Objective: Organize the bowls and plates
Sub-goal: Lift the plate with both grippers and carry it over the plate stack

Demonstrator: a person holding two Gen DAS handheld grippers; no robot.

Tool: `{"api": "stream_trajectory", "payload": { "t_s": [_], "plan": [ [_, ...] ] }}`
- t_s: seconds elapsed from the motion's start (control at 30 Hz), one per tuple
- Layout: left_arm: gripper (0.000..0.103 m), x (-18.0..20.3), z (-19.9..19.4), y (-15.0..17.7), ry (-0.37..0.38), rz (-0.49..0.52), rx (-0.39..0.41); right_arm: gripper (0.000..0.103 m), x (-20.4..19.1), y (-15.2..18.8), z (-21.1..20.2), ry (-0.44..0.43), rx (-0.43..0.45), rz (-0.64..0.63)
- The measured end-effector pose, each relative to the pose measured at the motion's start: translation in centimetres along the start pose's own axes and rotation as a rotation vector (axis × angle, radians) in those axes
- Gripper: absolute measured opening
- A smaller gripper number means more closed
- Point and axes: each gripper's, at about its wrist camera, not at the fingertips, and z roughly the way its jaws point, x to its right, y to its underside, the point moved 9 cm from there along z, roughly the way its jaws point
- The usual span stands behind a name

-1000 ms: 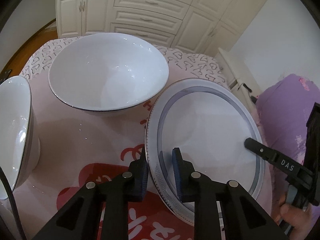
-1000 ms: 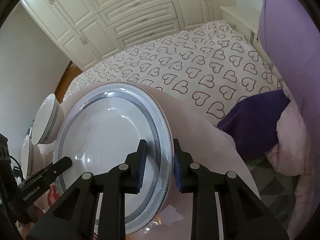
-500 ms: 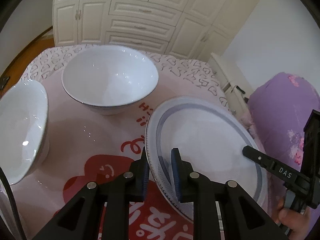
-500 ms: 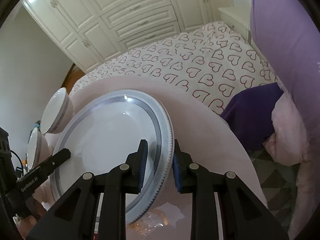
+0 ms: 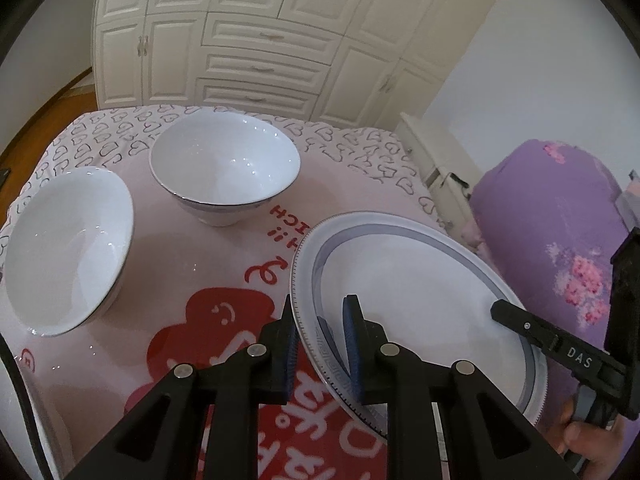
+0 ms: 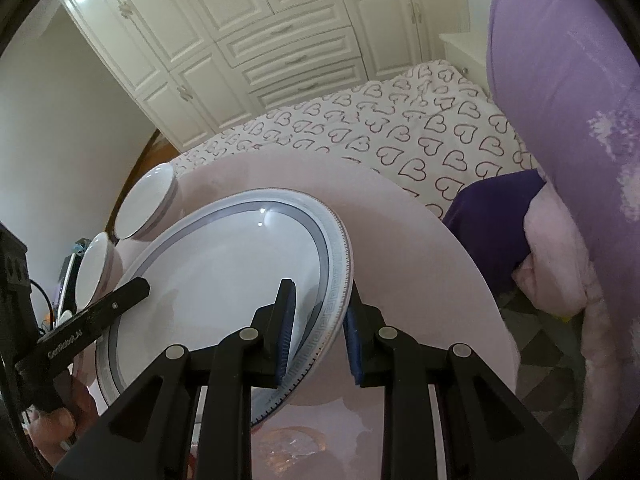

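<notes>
A white plate (image 5: 420, 312) with a grey band is held between both grippers, clear of the pink table (image 5: 180, 264). My left gripper (image 5: 320, 320) is shut on the plate's near-left rim. My right gripper (image 6: 320, 304) is shut on the opposite rim of the plate (image 6: 224, 280), which tilts in that view. One right finger (image 5: 520, 324) shows over the plate's far-right edge. Two white bowls stand upright on the table, one at the back (image 5: 224, 168) and one at the left (image 5: 68, 248).
The round table (image 6: 400, 248) carries a pink cloth with a red print. Behind it lies a bed (image 6: 400, 128) with heart-patterned sheets, then white wardrobes (image 5: 260, 40). A purple quilt (image 5: 552, 220) bulks at the right. A person's hand (image 5: 588, 448) grips the right tool.
Both grippers have risen and drawn back with the plate held between them. The two bowls now look smaller and farther off, and more of the table shows.
</notes>
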Motion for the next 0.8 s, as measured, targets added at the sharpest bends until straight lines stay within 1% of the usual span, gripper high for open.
{"api": "stream_trajectory", "payload": {
  "t_s": [0.43,0.63,0.8],
  "plan": [
    [0.016,-0.7,-10.2,2.9,0.045,0.062,0.084,0.023,-3.5,2.8,-7.7,-0.006,0.109,-0.039],
    [0.016,-1.4,-15.5,5.7,0.056,0.1,0.122,0.023,-5.5,4.5,-11.0,-0.01,0.165,-0.044],
    [0.016,-2.0,-18.9,8.4,0.072,0.129,0.129,0.024,-6.7,6.7,-13.2,-0.014,0.192,-0.037]
  ]
}}
